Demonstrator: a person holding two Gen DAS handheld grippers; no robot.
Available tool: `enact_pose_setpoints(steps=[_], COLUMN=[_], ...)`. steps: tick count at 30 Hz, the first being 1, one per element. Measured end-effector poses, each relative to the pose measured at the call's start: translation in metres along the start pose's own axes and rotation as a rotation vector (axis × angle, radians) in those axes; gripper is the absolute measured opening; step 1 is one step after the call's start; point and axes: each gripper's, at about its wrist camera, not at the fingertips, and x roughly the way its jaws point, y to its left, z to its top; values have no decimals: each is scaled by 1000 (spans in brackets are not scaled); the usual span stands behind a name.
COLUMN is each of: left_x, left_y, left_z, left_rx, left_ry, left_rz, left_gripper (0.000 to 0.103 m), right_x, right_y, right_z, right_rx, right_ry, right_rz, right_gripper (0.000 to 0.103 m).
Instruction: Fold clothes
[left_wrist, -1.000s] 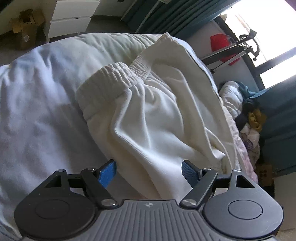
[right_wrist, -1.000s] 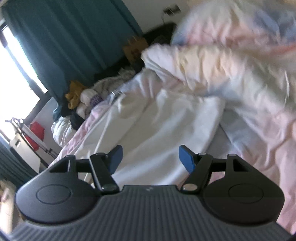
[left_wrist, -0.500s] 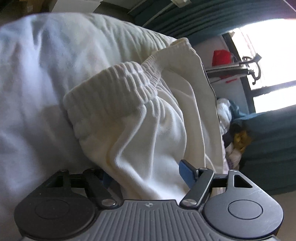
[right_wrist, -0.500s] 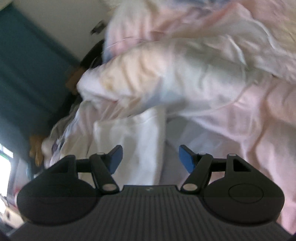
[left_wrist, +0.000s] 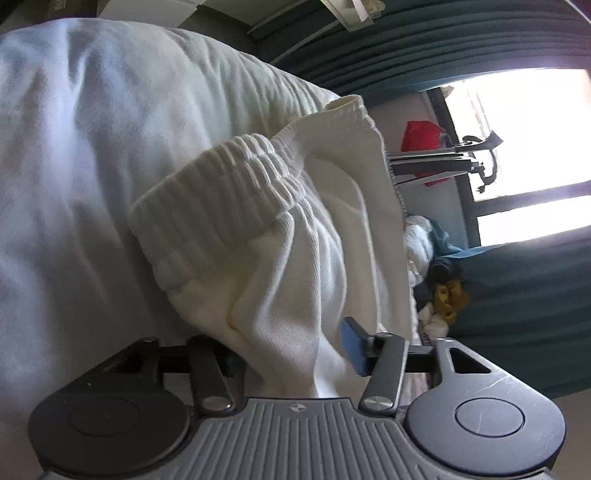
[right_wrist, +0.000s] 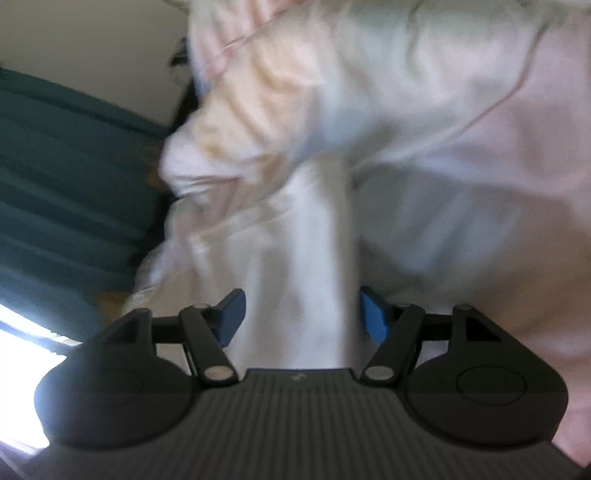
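Observation:
White sweatpants (left_wrist: 280, 266) with a ribbed elastic waistband (left_wrist: 221, 192) lie on a white bed cover (left_wrist: 74, 147). My left gripper (left_wrist: 291, 350) is open, its jaws either side of the pants fabric just below the waistband; the cloth hides the left pad. In the blurred right wrist view, my right gripper (right_wrist: 301, 317) is open with a strip of the white pants (right_wrist: 306, 258) running between its jaws.
A rumpled pink and white duvet (right_wrist: 443, 110) is bunched behind the pants. Teal curtains (left_wrist: 517, 314), a bright window (left_wrist: 535, 129), a metal rack with a red bag (left_wrist: 424, 136) and a heap of clothes (left_wrist: 443, 288) lie beyond the bed's edge.
My left gripper has moved forward onto the pants below the waistband, so cloth now covers its left pad. My right gripper has swung and moved in around a strip of the pants.

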Motion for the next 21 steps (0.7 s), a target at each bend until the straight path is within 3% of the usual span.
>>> enact_pose_setpoints(steps=[2, 6, 9, 11, 13, 14, 17, 21], left_x=[4, 8, 6, 3, 2, 0, -10, -40], left_y=[-3, -8, -6, -2, 5, 6, -4, -25], left_z=[-8, -18, -17, -16, -12, -11, -4, 6], left_rx=[18, 36, -18, -69, -123, -144, -128, -77], left_ry=[-7, -1, -12, -11, 10, 14, -4, -27], left_rz=[12, 24, 19, 14, 12, 8, -23, -44], left_gripper=[61, 61, 48, 19, 14, 12, 10, 9], right_x=[2, 13, 21, 24, 28, 31, 35, 28], right_y=[3, 0, 4, 8, 9, 10, 13, 18], right_z=[0, 0, -3, -3, -2, -2, -4, 1], right_rx=[-6, -14, -62, -83, -95, -121, -180, -155], right_ry=[4, 26, 27, 21, 27, 33, 33, 18], right_rz=[45, 22, 7, 17, 26, 19, -25, 14], right_gripper=[69, 68, 64, 56, 24, 17, 10, 9])
